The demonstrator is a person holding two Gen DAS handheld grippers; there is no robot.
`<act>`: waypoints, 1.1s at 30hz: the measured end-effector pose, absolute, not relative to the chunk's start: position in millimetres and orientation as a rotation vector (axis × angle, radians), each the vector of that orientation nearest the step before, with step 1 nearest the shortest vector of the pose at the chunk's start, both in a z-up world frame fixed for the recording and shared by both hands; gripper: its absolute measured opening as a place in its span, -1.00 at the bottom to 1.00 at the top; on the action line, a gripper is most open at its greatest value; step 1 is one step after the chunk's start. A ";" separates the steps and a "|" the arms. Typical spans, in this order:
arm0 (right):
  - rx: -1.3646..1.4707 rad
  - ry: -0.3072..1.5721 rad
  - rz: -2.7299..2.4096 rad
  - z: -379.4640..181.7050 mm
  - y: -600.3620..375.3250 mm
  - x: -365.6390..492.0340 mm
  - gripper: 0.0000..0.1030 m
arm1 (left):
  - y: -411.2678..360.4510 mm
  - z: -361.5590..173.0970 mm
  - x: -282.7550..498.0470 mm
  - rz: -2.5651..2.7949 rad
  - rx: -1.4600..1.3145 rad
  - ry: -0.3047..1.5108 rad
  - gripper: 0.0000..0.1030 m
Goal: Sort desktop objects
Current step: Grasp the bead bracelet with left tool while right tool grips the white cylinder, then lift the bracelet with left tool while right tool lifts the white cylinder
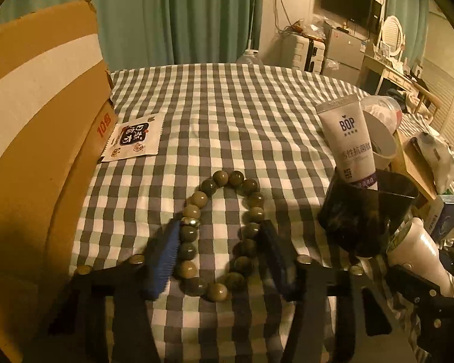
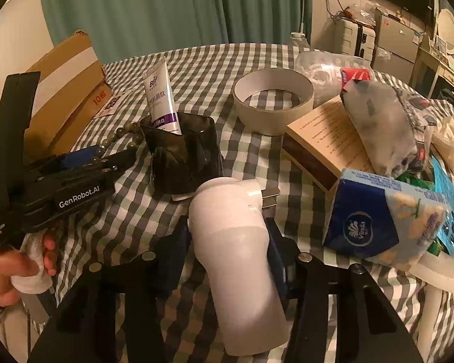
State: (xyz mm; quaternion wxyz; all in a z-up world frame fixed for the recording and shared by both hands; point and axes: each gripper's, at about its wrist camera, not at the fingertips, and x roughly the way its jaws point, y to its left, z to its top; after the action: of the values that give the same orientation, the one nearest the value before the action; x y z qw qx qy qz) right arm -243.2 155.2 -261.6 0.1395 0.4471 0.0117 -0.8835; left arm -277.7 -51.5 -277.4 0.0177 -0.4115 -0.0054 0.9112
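Left gripper (image 1: pixel 218 242) closed around bead bracelet (image 1: pixel 221 233), pads pressing both sides of the loop, ready for lifting. Bracelet flat on checked cloth (image 1: pixel 227 115), left of black holder (image 1: pixel 366 214). Right gripper (image 2: pixel 230 242) pinching white plug-in device (image 2: pixel 239 257), in front of holder.

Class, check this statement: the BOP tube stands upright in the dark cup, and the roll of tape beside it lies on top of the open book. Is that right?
Not quite. The BOP tube does stand in the dark cup, but the roll of tape lies on the checked cloth beside the book, not on top of it. The right wrist view shows this.
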 end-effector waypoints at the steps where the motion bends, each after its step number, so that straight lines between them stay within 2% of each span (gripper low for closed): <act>1: 1.296 0.025 -2.550 -260.9 155.9 -241.8 -0.07 | -51.7 -276.9 -277.6 2.833 -1.277 -0.019 -0.15; 3: 1.304 0.021 -2.547 -259.5 156.1 -239.0 -0.07 | -50.4 -275.0 -273.8 2.837 -1.271 -0.022 -0.44; 4: 1.306 0.022 -2.553 -258.4 156.6 -237.8 -0.07 | -50.8 -274.0 -271.6 2.834 -1.268 -0.024 -0.50; 10: 1.290 -0.018 -2.577 -246.5 163.1 -227.2 -0.07 | -49.9 -266.6 -256.8 2.786 -1.259 -0.066 -0.55; 11: 1.288 -0.020 -2.580 -244.4 164.4 -224.7 -0.07 | -48.7 -262.6 -253.0 2.789 -1.244 -0.071 -0.83; 12: 1.283 -0.022 -2.585 -241.7 165.9 -221.7 -0.07 | -46.2 -259.2 -251.8 2.789 -1.238 -0.071 -1.00; 16: 1.270 -0.038 -2.602 -230.3 170.7 -212.4 -0.08 | -34.0 -244.6 -240.1 2.786 -1.219 -0.049 -1.00; 19: 1.254 -0.056 -2.618 -219.9 174.4 -204.9 -0.08 | -20.5 -247.4 -237.0 2.758 -1.252 0.026 -1.00; 22: 1.230 -0.060 -2.631 -212.7 175.2 -197.5 -0.08 | -21.5 -253.4 -233.4 2.740 -1.285 0.021 -1.00; 25: 1.212 -0.047 -2.641 -208.0 175.5 -192.4 -0.07 | -21.3 -255.8 -231.6 2.762 -1.285 0.066 -0.89; 26: 1.211 -0.047 -2.644 -207.6 176.2 -192.4 -0.07 | -20.3 -256.2 -231.4 2.756 -1.276 0.069 -0.71; 27: 1.212 -0.052 -2.644 -207.9 176.9 -192.6 -0.07 | -18.3 -257.0 -231.0 2.743 -1.267 0.068 -0.41; 28: 1.214 -0.060 -2.642 -208.0 178.5 -193.1 -0.07 | -15.2 -258.0 -230.8 2.733 -1.257 0.072 -0.25; 29: 1.220 -0.071 -2.640 -209.9 179.9 -195.0 -0.07 | -11.7 -259.0 -230.5 2.728 -1.245 0.083 0.09; 30: 1.226 -0.075 -2.637 -211.5 180.5 -196.5 -0.08 | -9.0 -259.5 -229.2 2.730 -1.231 0.093 0.26; 33: 1.245 -0.077 -2.630 -219.0 181.7 -200.2 -0.07 | -1.0 -267.4 -234.4 2.716 -1.217 0.131 0.28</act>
State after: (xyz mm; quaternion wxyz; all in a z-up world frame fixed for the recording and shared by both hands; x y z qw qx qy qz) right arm -200.2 181.7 -219.0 0.1152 0.4248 -0.0262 -0.8975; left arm -234.4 -1.0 -267.4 0.0811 -0.4071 0.0440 0.9087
